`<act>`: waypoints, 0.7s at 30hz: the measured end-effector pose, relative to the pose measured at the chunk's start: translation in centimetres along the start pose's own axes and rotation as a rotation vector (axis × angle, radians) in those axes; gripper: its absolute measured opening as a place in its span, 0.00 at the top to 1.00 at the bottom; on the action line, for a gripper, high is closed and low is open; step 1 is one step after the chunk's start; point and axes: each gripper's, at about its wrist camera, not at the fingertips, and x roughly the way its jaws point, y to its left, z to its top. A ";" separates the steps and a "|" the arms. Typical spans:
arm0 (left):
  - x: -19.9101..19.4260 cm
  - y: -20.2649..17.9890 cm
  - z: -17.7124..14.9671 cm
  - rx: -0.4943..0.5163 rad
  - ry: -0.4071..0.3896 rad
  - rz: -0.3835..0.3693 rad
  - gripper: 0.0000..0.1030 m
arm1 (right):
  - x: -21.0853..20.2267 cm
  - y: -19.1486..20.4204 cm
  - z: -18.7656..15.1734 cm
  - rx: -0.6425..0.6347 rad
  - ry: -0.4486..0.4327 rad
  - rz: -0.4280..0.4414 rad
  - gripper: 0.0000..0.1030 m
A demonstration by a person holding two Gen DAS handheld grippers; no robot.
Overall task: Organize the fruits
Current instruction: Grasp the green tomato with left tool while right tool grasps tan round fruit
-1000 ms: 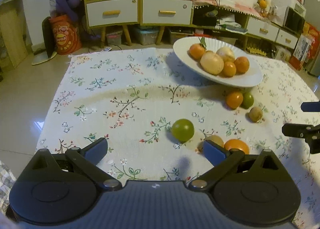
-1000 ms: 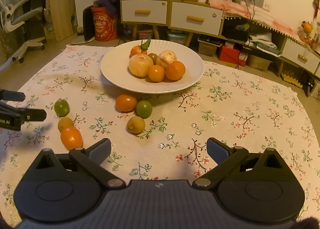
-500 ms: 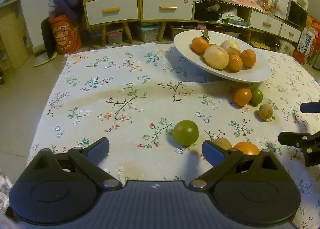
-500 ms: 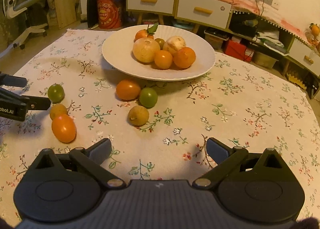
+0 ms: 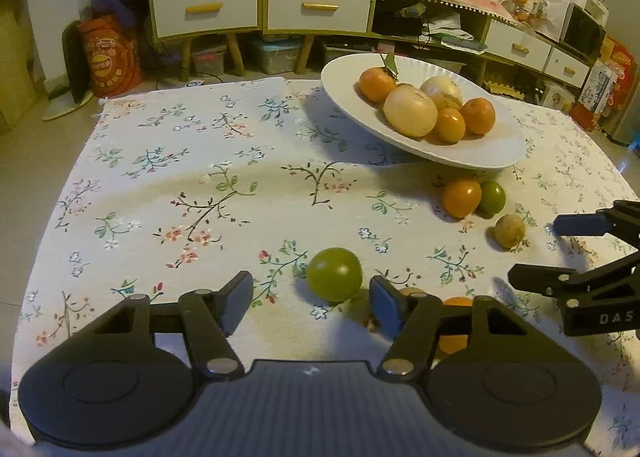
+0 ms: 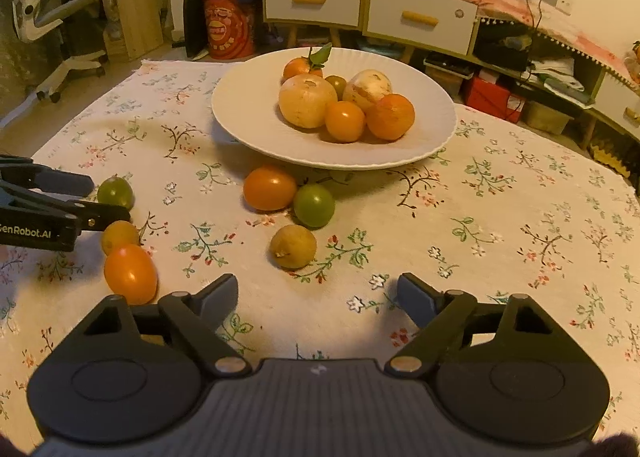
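Observation:
A white plate [image 6: 248, 113] holding several fruits stands on the floral tablecloth [image 5: 200, 161]; it also shows in the left wrist view [image 5: 344, 85]. Loose fruits lie in front of it. My left gripper [image 5: 312, 301] is open, low over the cloth, with a green fruit [image 5: 334, 274] just ahead between its fingers; a small yellow-brown fruit [image 5: 412, 291] and an orange one [image 5: 454, 303] sit behind its right finger. My right gripper [image 6: 316, 297] is open and empty, just short of a yellow-brown fruit [image 6: 293, 246]. An orange fruit [image 6: 270, 188] and a green one [image 6: 314, 204] lie beyond.
The left gripper shows at the left edge of the right wrist view [image 6: 92, 197], beside a green fruit [image 6: 116, 193], a yellow one [image 6: 119, 236] and an orange one [image 6: 130, 273]. Cabinets [image 5: 260, 5], boxes and an office chair [image 6: 52, 33] stand beyond the table.
Both grippers have moved forward and lower toward the fruits. The green fruit now lies nearer the left fingers, and the yellow-brown fruit nearer the right ones. Both stay open.

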 end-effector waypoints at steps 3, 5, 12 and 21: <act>0.0 0.0 0.1 -0.003 -0.001 -0.009 0.55 | 0.1 -0.2 0.1 0.011 -0.008 0.011 0.24; 0.0 -0.1 0.1 -0.004 -0.002 -0.016 0.59 | 0.1 -0.3 0.2 0.021 -0.014 0.017 0.26; 0.0 -0.4 0.2 -0.006 -0.002 -0.031 0.72 | 0.1 -0.4 0.5 0.041 -0.022 0.033 0.31; 0.1 -0.6 0.3 -0.002 0.000 -0.038 0.82 | 0.1 -0.1 0.8 0.033 -0.023 0.042 0.36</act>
